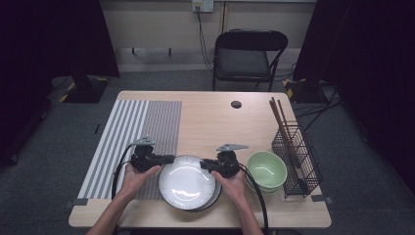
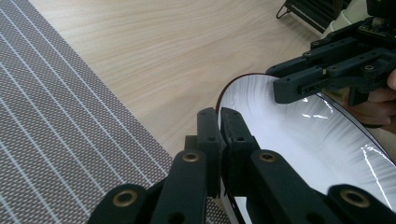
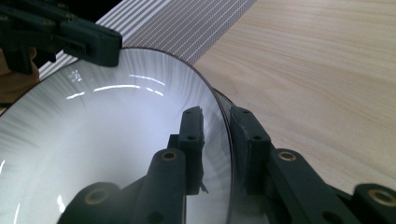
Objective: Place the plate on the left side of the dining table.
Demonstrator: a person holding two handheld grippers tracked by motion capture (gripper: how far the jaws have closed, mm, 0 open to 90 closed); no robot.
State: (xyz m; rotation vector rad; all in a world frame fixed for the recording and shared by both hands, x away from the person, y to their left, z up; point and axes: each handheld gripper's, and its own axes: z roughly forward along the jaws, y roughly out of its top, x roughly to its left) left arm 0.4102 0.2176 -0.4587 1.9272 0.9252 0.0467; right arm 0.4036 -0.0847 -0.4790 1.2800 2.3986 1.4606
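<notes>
Pale wooden table (image 1: pixel 210 117), striped placemat (image 1: pixel 132 132) at its left, green bowl (image 1: pixel 266 169) at its right. Between them the white plate (image 1: pixel 187 182) sits near the front edge. Left gripper (image 1: pixel 164 159) is clamped on its left rim; right gripper (image 1: pixel 208 165) straddles the right rim, apparently pinching it. Lift both sides evenly, keeping the plate level.

Bare tabletop (image 1: pixel 210 122) lies open from the white plate (image 1: pixel 187 183) toward twelve o'clock. At three o'clock the green bowl (image 1: pixel 266 170) and wire rack (image 1: pixel 297 159) crowd in; at nine to eleven o'clock lies the flat striped mat (image 1: pixel 134 132).
</notes>
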